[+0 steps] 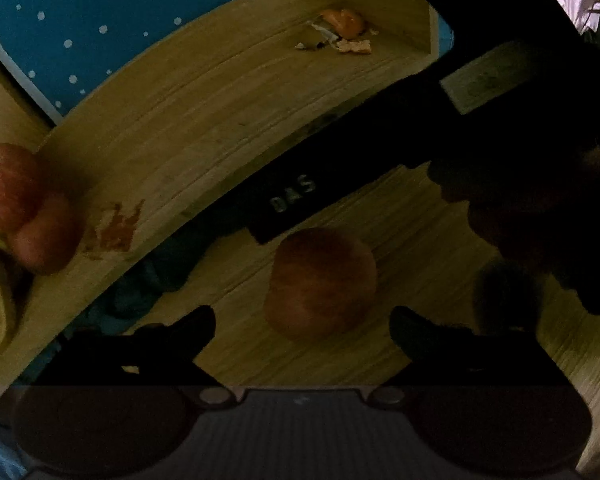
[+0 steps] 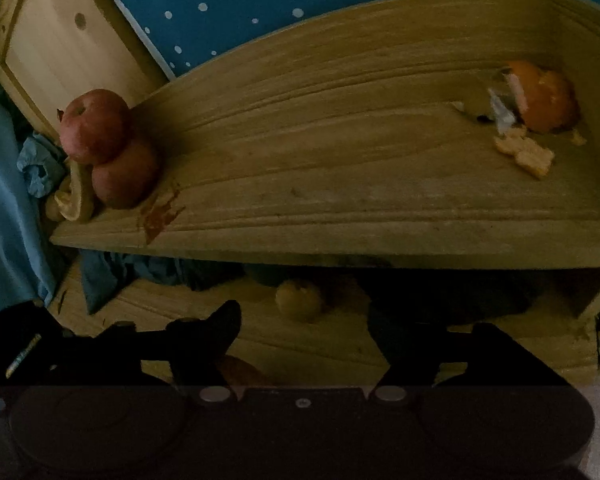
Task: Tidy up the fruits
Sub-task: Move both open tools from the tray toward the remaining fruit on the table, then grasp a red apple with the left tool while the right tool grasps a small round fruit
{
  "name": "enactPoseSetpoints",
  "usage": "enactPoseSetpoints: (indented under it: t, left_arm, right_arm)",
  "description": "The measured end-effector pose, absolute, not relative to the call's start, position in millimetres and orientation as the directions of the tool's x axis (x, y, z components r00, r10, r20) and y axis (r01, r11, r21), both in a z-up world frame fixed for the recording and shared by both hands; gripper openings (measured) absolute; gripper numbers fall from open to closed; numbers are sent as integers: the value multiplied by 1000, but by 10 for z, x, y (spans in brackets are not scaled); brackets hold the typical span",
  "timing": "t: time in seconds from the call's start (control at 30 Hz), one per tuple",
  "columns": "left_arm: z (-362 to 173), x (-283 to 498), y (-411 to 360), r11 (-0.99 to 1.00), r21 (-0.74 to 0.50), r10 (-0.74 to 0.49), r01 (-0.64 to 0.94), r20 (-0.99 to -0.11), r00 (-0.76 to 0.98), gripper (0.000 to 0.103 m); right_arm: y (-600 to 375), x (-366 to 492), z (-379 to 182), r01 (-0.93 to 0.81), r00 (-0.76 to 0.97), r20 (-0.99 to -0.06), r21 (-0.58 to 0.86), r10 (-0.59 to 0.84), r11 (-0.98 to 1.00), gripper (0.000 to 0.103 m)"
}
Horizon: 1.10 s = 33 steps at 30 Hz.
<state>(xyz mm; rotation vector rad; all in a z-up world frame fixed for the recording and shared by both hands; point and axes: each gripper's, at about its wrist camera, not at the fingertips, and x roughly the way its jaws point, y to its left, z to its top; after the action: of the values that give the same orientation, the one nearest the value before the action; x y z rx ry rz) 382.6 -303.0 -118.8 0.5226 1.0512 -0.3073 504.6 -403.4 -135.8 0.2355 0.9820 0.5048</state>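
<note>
In the left wrist view a round orange-brown fruit (image 1: pixel 320 284) lies on the lower wooden shelf (image 1: pixel 420 232), just ahead of my left gripper (image 1: pixel 300 320). That gripper is open and its fingertips flank the fruit without touching it. Two red apples (image 2: pixel 94 124) (image 2: pixel 124 172) are stacked at the left end of the upper shelf (image 2: pixel 340 184). A half-peeled orange (image 2: pixel 544 96) with peel scraps (image 2: pixel 524 152) sits in that shelf's far right corner. My right gripper (image 2: pixel 304 332) is open over the lower shelf, facing a small yellowish fruit (image 2: pixel 300 300) in shadow.
A black bar lettered DAS (image 1: pixel 292 196) and a dark hand (image 1: pixel 540 220) cross the left wrist view from the upper right. Blue cloth (image 2: pixel 4 200) and curled peel (image 2: pixel 74 196) lie left of the apples. A wooden cabinet (image 2: pixel 60 40) and dotted blue backing (image 2: pixel 260 0) stand behind.
</note>
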Motion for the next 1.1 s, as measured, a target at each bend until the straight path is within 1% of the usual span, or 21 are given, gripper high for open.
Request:
enactPoseSetpoints:
  t: [0.07, 0.1, 0.2, 0.27, 0.33, 0.37, 0.43, 0.5, 0.57, 1.1]
  left_arm:
    - [-1213, 3838, -3037, 839, 254, 3, 482, -887, 462, 88]
    - [-1231, 3849, -3031, 838, 255, 3, 483, -887, 462, 85]
    - [-1246, 3860, -3044, 833, 260, 3, 489, -885, 465, 83]
    - [-1272, 3866, -3061, 826, 263, 5, 498, -887, 461, 80]
    - [-1299, 3888, -3064, 820, 267, 7, 506, -889, 458, 73]
    - [-1304, 3889, -3071, 817, 269, 7, 509, -889, 458, 71]
    - [-1322, 3890, -3093, 810, 276, 9, 517, -888, 460, 64]
    - [-1336, 3888, -3103, 802, 288, 15, 523, -885, 465, 62]
    - [-1341, 3898, -3093, 796, 296, 16, 528, -882, 470, 62]
    - [-1273, 3809, -2990, 812, 257, -6, 525, -894, 448, 61]
  right_arm:
    - [-3994, 5063, -1375, -305, 453, -736, 402, 503, 863, 61]
    - [-3978, 5070, -1391, -306, 450, -739, 400, 502, 864, 60]
    - [-3951, 5088, -1404, -314, 457, -737, 389, 497, 866, 58]
    - [-3936, 5102, -1408, -321, 464, -737, 377, 491, 869, 55]
    - [-3921, 5113, -1412, -330, 470, -738, 361, 484, 872, 52]
    - [-3911, 5117, -1412, -334, 472, -740, 353, 480, 874, 49]
    - [-3905, 5118, -1412, -341, 475, -741, 341, 474, 876, 45]
    - [-3906, 5117, -1414, -345, 478, -742, 333, 470, 878, 36]
    - [-3910, 5116, -1423, -344, 475, -740, 342, 477, 874, 31]
    - [-4081, 4899, -1358, -308, 487, -734, 362, 472, 880, 31]
